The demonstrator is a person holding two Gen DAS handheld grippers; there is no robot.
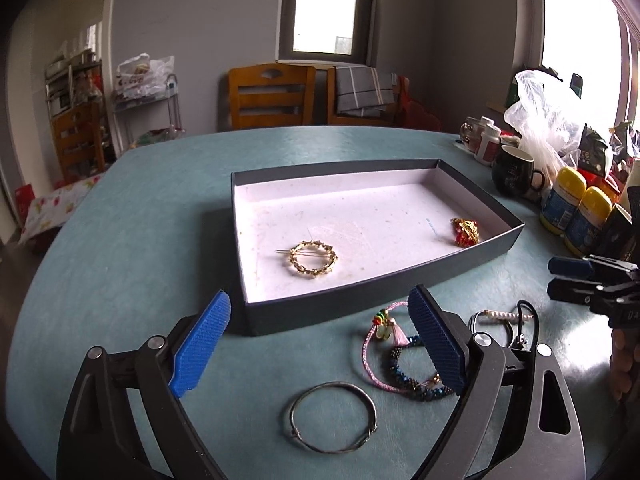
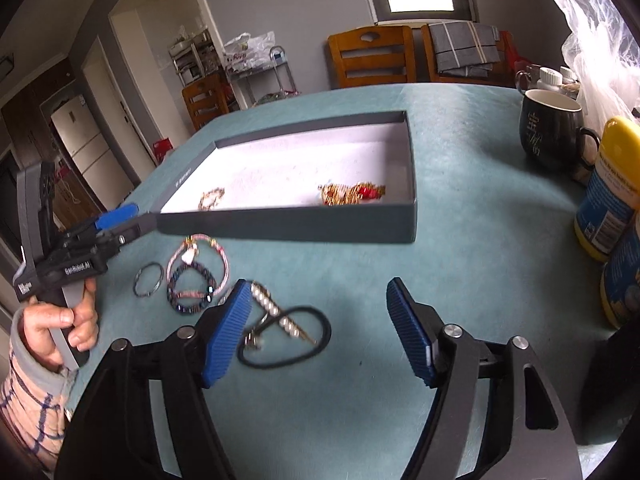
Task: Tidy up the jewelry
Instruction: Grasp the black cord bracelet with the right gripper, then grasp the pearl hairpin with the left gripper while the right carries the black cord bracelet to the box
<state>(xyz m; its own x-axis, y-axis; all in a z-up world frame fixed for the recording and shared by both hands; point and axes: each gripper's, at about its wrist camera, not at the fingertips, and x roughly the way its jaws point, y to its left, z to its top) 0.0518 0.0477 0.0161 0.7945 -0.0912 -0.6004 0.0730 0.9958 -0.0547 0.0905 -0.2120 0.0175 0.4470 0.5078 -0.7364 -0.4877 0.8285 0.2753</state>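
With two pieces already in the box (image 1: 460, 276), the hair tie (image 2: 288, 336) is seen on the table just ahead-left of the open, empty right gripper (image 2: 320, 328), nearer it than the wide-open, empty left gripper (image 1: 320, 344).

the green table (image 1: 120, 240) left of the dark box (image 1: 400, 280) is bare. on the right, a black mug (image 2: 550, 132), yellow-capped bottles (image 2: 608, 184) and a plastic bag (image 1: 540, 120) block the way.

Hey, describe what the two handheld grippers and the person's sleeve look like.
Both the left gripper and right gripper have black angular frames with silver rivets and ribbed blue pads. The left one's black handle carries white lettering. The sleeve is pale with dark stripes over a grey cuff.
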